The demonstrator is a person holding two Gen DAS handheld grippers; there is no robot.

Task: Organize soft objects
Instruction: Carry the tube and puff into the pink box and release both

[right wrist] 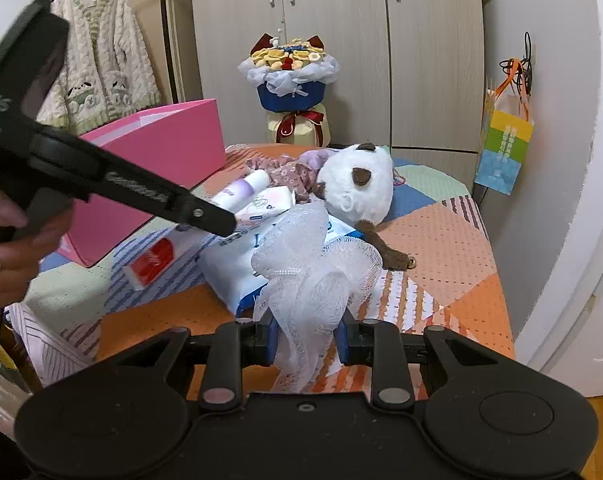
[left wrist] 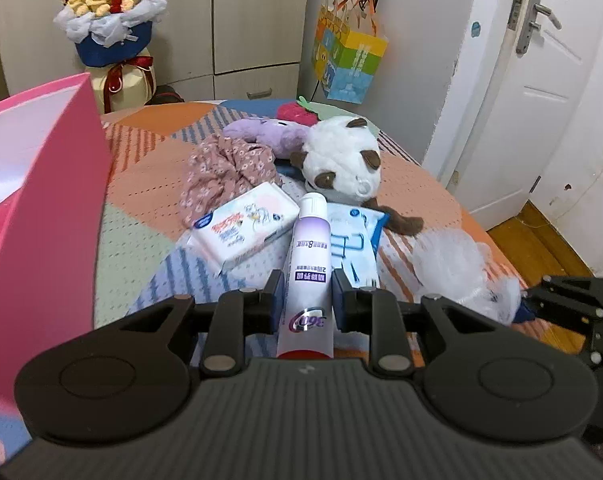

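Left wrist view: left tongs [left wrist: 306,294] clamp a tube [left wrist: 307,264], right tongs [right wrist: 307,334] pinch a mesh sponge [right wrist: 313,264]; panda [left wrist: 341,160], tissues [left wrist: 245,220], cloth [left wrist: 225,172] still await the pink bag [left wrist: 49,208].

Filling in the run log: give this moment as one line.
left gripper: shut on tube | right gripper: shut on mesh sponge | pink box: open
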